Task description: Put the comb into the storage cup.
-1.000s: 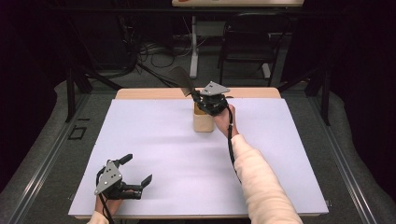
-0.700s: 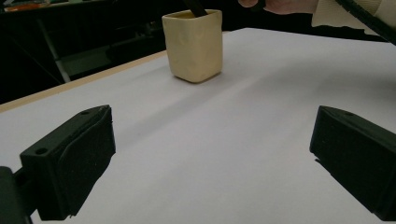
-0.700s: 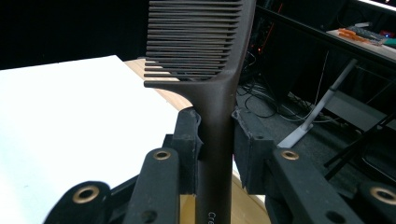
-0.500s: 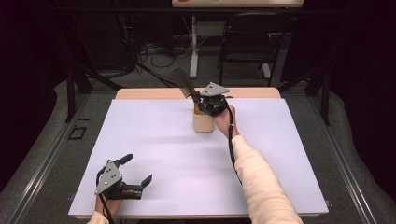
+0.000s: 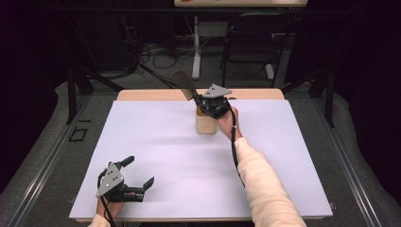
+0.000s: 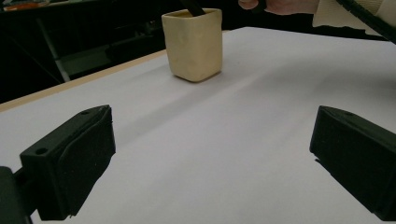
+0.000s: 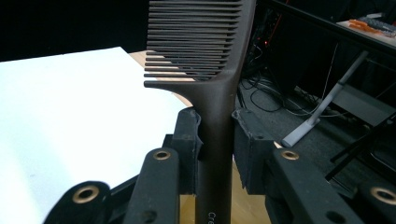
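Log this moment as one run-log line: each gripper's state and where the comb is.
left gripper: open, idle, near table edge | right gripper: shut on comb handle | comb: over cream cup, teeth up

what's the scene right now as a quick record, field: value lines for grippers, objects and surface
surface: white sheet over a wooden table
container: cream cup, upright, toward the far edge of the sheet
tool: dark comb, teeth end up, handle between the jaws
right gripper: shut on the comb's handle, held above the cup
comb's lower end: a dark end shows at the cup's mouth in the left gripper view
left gripper: open, jaws wide, low over the near left of the sheet, holding nothing
background: chair and cables on the floor beyond the table
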Available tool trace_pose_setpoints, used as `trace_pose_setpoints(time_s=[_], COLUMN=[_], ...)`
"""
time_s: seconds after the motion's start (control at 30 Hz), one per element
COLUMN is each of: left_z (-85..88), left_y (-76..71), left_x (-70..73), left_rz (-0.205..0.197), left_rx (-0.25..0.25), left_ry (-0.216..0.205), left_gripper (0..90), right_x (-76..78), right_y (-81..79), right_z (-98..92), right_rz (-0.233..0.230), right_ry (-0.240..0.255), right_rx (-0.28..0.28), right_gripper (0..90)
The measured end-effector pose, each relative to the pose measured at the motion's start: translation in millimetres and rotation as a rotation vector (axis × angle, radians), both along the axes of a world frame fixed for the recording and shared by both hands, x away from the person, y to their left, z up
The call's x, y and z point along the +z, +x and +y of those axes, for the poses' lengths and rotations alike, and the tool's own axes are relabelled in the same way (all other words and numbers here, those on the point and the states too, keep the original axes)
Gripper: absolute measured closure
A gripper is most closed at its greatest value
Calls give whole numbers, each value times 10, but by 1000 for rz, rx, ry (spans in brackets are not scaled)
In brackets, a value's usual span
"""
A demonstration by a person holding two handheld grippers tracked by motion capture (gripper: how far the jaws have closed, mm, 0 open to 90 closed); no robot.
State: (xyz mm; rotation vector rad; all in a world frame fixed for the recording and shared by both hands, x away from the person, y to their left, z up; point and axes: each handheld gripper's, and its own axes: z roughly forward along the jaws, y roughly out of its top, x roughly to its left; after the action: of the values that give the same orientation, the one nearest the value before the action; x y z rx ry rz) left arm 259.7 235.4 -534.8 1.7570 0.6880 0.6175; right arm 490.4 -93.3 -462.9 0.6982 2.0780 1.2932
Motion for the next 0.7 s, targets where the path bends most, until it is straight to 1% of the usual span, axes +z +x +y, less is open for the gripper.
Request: trace_pose_setpoints(time_s=[0.37,0.7], left_z=[-4,-6], left_y=[5,7], left_x=[-5,-7], left_rz=[3,3], left_rx=[1,1], left_ry=[0,0], left_gripper=[2,2], right_x=[-37,-56], right_y=[17,18], right_z=[-1,17], right_rz=[18,25], right_ry=[-12,-27], right_rx=[-5,-5], right_gripper=[723,723])
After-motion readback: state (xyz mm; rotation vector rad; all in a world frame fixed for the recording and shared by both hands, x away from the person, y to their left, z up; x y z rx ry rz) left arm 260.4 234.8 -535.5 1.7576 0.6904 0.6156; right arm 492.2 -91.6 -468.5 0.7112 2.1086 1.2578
